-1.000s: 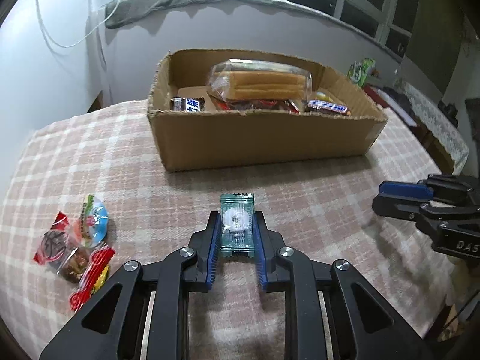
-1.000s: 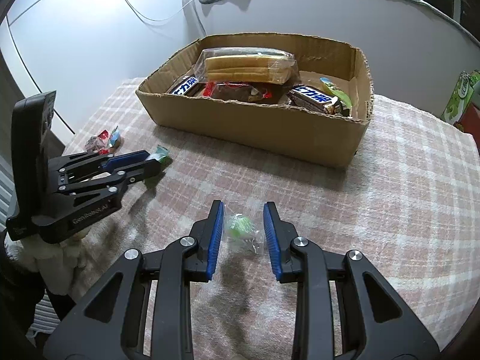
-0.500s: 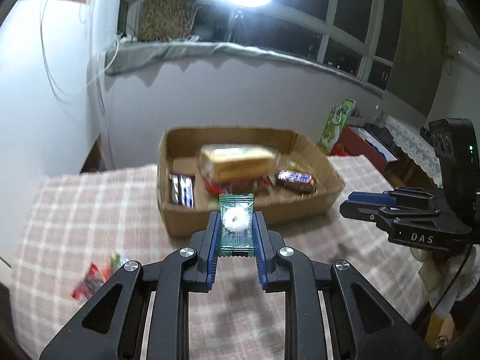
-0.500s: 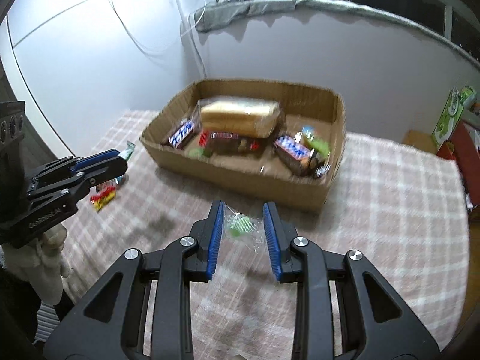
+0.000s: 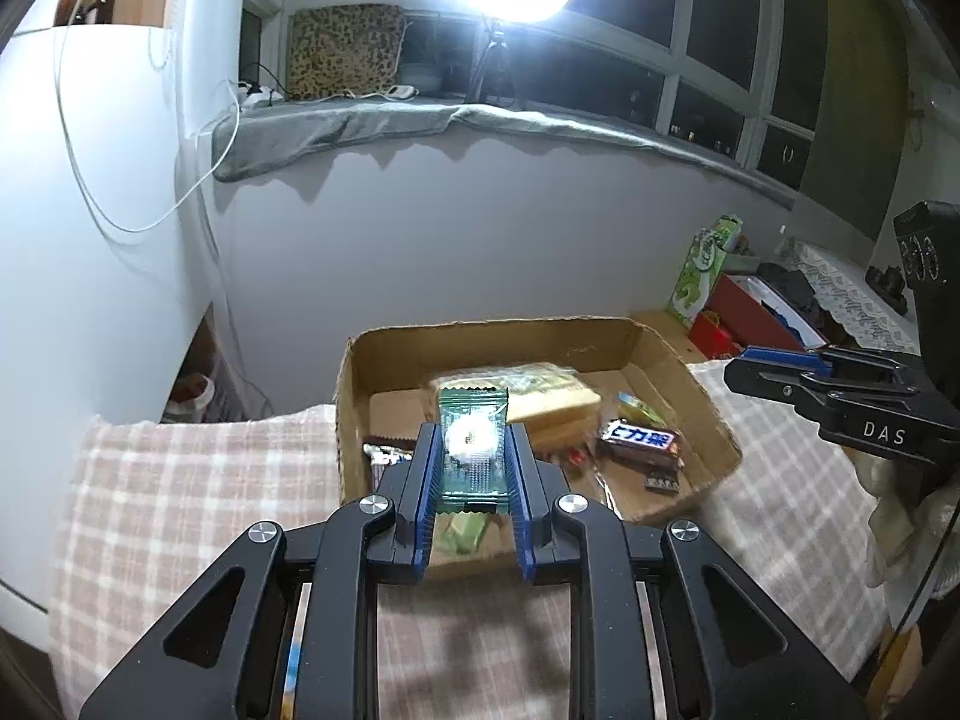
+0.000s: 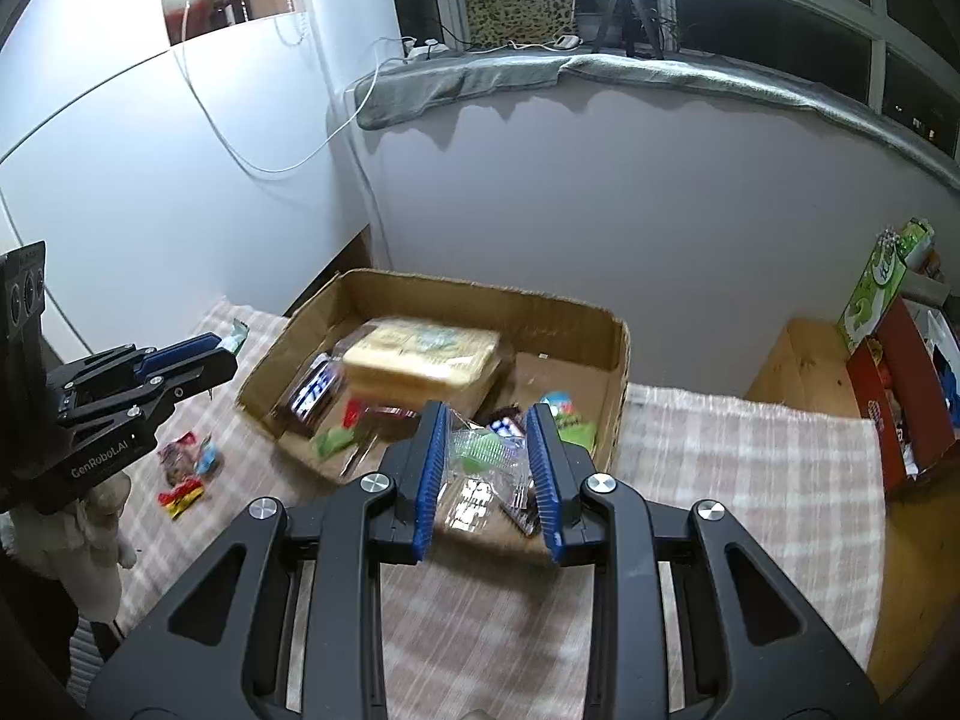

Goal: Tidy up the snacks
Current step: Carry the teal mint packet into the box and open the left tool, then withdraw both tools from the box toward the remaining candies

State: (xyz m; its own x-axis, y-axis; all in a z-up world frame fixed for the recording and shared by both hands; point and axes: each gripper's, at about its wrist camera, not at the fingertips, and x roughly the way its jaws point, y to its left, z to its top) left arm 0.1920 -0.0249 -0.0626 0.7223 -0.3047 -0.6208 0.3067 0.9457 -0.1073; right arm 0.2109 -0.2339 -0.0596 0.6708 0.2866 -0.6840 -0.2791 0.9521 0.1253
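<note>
My left gripper (image 5: 471,450) is shut on a teal wrapped candy (image 5: 471,441) and holds it in the air over the near wall of the cardboard box (image 5: 654,339). My right gripper (image 6: 487,456) is shut on a clear wrapped candy with a green centre (image 6: 480,462), raised over the box's near wall (image 6: 621,420). The box holds a bagged bread loaf (image 6: 420,354), chocolate bars (image 5: 642,439) and small packets. The left gripper shows at the left of the right wrist view (image 6: 222,351); the right gripper shows at the right of the left wrist view (image 5: 744,369).
The box stands on a checked tablecloth (image 6: 744,480). Several loose wrapped sweets (image 6: 186,471) lie on the cloth left of the box. A red box (image 6: 894,396) and a green carton (image 6: 870,294) stand to the right, off the table. A white wall is behind.
Both grippers have risen from the tabletop with their candies and moved toward the box, now over its near wall.
</note>
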